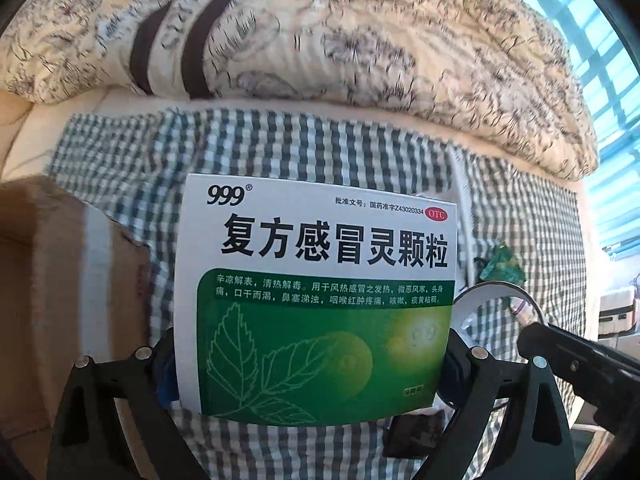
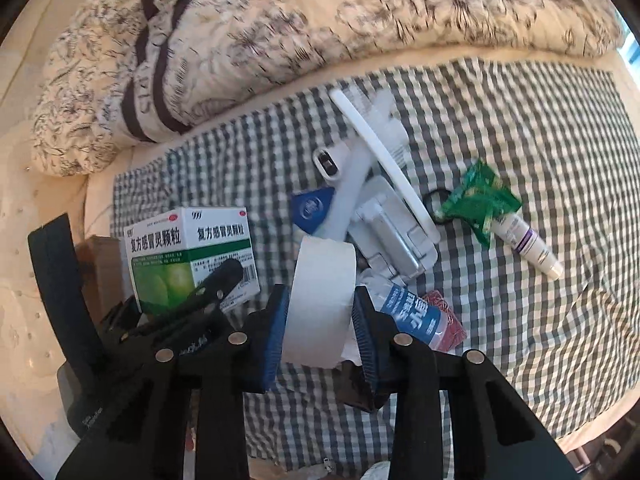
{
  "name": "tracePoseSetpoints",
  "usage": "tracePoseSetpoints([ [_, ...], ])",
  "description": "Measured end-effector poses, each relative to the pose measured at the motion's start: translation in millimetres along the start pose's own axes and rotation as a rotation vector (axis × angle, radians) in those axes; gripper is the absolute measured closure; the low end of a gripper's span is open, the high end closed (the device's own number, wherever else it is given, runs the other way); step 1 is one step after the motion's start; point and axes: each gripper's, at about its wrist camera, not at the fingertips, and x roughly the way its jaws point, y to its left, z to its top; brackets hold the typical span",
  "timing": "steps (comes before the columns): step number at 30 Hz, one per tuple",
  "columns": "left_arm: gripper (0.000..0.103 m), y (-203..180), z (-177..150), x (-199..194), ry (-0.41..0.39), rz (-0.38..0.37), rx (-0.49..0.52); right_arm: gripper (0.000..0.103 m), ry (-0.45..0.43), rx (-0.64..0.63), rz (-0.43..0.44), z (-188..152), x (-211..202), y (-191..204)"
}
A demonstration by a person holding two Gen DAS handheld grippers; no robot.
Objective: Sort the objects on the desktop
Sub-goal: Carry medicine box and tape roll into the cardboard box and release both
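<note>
Here we have a soft checked cloth [image 2: 500,152] in green and white spread over the bed, with a puffy, twig-printed quilt [image 2: 320,20] bunched behind it. Our left gripper [image 1: 312,360] clamps a glossy cardboard medicine box [image 1: 316,280], white above and green with leaf outlines below; the box stands upright between the two black fingers, its side faces against the blue pads. Our right gripper [image 2: 320,320] is closed narrowly on a white tape roll [image 2: 320,300], a smooth matte ring held on edge, its flat sides pressed by the ribbed blue pads. Both things hang above the cloth. On the cloth beyond the roll lie a white plastic stand [image 2: 384,184], a crinkled green foil packet [image 2: 478,196], a slim white tube [image 2: 528,244] and a labelled bottle [image 2: 412,312]. A brown carton [image 1: 60,280] sits left of the box.
</note>
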Motion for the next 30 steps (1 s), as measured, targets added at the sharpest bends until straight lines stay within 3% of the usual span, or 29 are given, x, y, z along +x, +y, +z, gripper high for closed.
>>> tracePoseSetpoints([
  [7, 0.007, 9.4, -3.0, -45.6, -0.067, 0.006, -0.006, 0.071, -0.055, -0.041, 0.016, -7.1, -31.0, 22.2],
  [18, 0.007, 25.3, -20.6, -112.0, -0.146, 0.038, 0.014, 0.071, -0.103, -0.107, 0.033, -48.1, -74.2, 48.0],
  [30, 0.006, 102.2, -51.8, -170.4, -0.214, 0.113, -0.116, 0.071, -0.111, -0.261, 0.076, -85.2, -87.8, 111.9],
])
